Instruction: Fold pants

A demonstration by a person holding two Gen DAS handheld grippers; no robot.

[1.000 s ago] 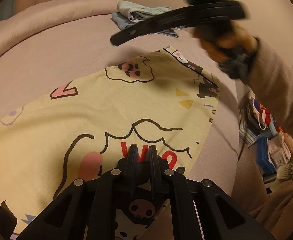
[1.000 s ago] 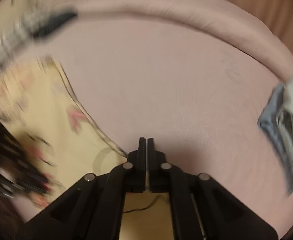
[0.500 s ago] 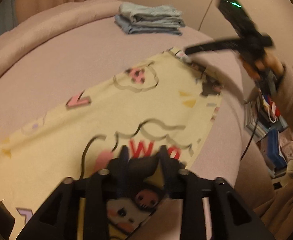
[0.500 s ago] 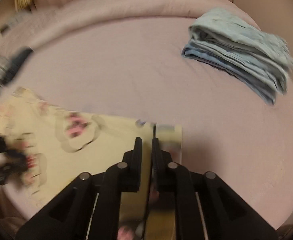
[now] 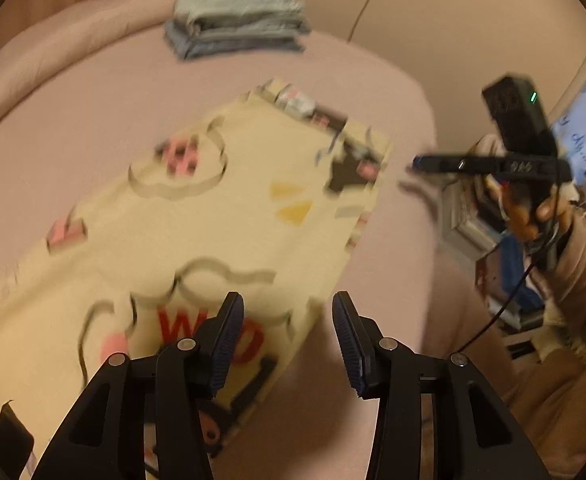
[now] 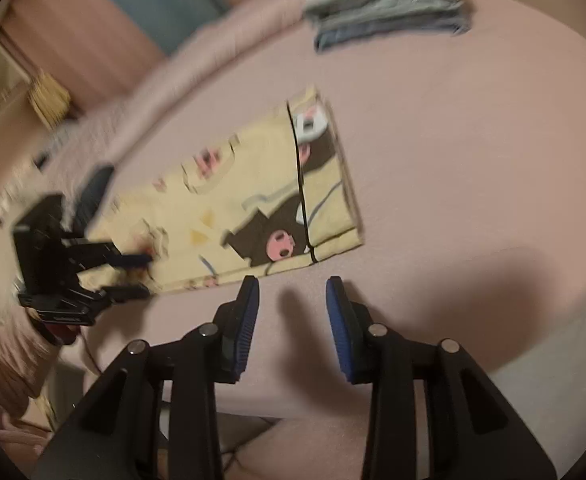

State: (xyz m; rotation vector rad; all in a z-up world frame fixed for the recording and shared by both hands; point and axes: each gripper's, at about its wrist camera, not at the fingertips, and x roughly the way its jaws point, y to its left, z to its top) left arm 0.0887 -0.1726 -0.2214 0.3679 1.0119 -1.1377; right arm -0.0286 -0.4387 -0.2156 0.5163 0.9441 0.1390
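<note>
The yellow cartoon-print pants lie flat on the pink bed, folded lengthwise into a long strip; they also show in the right wrist view. My left gripper is open and empty, held above the near edge of the pants. My right gripper is open and empty, above bare bed just short of the pants' waistband end. The right gripper shows in the left wrist view off the bed's right side. The left gripper shows in the right wrist view at the pants' far end.
A stack of folded blue-grey clothes lies at the far side of the bed, also in the right wrist view. Cluttered shelves with books stand off the bed's right edge.
Both grippers have opened and let go of the pants, then pulled back from them. The pants now lie flat on the bed.
</note>
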